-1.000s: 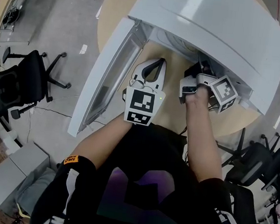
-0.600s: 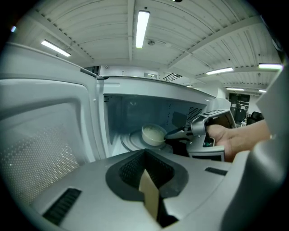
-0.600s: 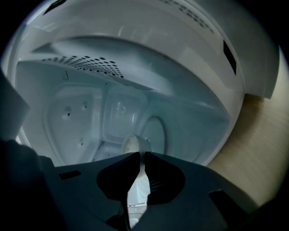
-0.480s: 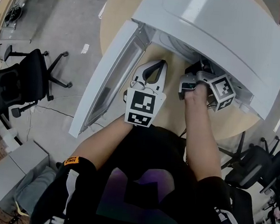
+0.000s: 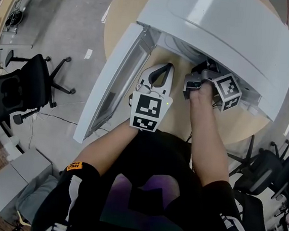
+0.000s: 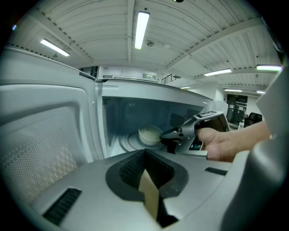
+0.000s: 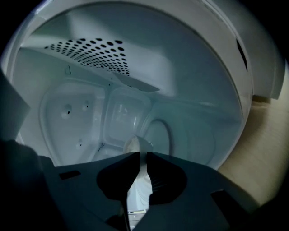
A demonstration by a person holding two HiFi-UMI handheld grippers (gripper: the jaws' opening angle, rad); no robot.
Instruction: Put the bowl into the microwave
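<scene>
- Bowl [image 6: 150, 134]: inside microwave [image 5: 228, 34], set on its turntable [image 6: 129, 142].
- Right gripper [image 7: 142, 155]: inside microwave, jaws pinched on bowl rim; release and withdrawal judged outstanding.
- Left gripper [image 6: 146, 180]: outside microwave front, jaws together, empty.

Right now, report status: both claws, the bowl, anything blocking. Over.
Left claw shut, empty, outside microwave. Right claw shut on bowl rim, inside. Bowl at turntable. Door open, nothing blocking.
</scene>
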